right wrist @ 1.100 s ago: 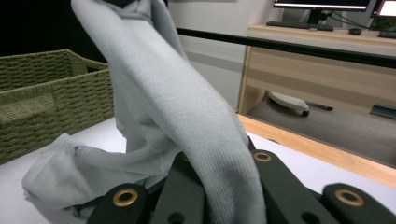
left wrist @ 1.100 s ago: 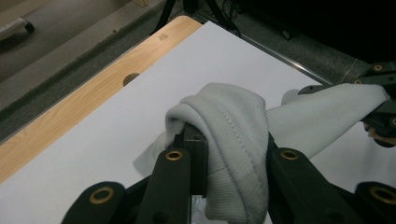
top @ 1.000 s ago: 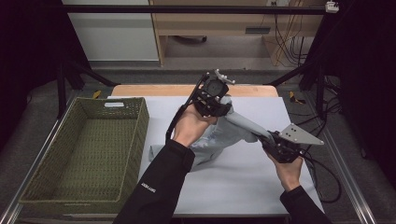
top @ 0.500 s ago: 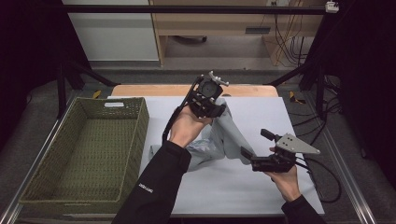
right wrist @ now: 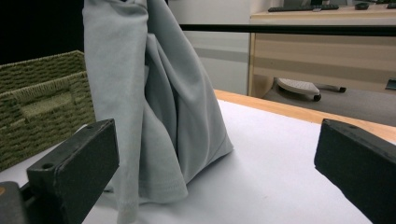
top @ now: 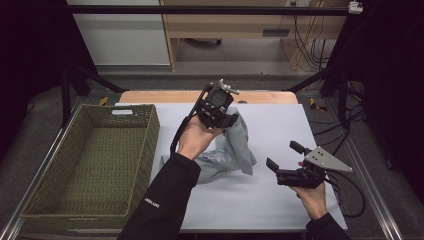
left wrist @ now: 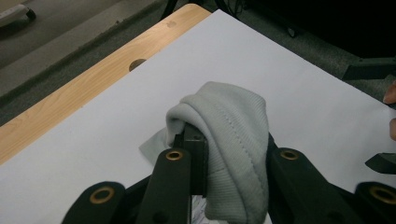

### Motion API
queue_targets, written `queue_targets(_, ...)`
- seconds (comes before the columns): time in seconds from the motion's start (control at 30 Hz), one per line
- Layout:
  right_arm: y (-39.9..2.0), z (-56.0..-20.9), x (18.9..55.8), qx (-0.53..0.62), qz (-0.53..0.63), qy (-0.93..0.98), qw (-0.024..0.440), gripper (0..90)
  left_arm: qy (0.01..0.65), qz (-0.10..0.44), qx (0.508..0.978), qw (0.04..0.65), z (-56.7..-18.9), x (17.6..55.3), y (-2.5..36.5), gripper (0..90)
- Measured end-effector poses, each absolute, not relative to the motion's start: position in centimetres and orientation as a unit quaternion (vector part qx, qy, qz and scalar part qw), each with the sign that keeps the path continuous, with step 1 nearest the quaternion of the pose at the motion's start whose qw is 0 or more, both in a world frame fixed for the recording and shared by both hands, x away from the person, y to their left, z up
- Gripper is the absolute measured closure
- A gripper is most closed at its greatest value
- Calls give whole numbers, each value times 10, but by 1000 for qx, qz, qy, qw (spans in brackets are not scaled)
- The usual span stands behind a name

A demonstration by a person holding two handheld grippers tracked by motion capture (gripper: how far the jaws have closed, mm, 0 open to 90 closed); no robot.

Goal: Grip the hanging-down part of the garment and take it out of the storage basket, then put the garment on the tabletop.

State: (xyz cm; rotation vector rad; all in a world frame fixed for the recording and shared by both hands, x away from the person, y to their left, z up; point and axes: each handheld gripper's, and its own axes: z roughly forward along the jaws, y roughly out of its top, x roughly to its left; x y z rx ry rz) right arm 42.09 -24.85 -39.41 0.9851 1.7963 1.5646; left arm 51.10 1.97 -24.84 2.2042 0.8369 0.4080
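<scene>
My left gripper [top: 226,117] is clamped on a bunched edge of the grey garment [top: 235,150], held up over the table's [top: 280,125] middle so it hangs near-vertical, tail pooled below. My right gripper [top: 282,162] stands empty, jaws wide, having just opened. It has dropped off the cloth and moved near-right, so the garment now lies to its left, nearer my left hand.

A white-topped table [top: 280,200] with a wooden far edge bears a woven green basket [top: 60,200] at its left and a grey garment's [top: 235,160] lower folds.
</scene>
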Motion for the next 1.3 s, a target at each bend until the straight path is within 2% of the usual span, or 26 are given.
queue_targets(0.5,-268,-414,413,363,597,663,270,3,321,147,856,377,-274,502,27,747)
queue_targets(1.3,-276,-423,412,367,597,663,264,3,325,142,864,356,-354,488,29,741)
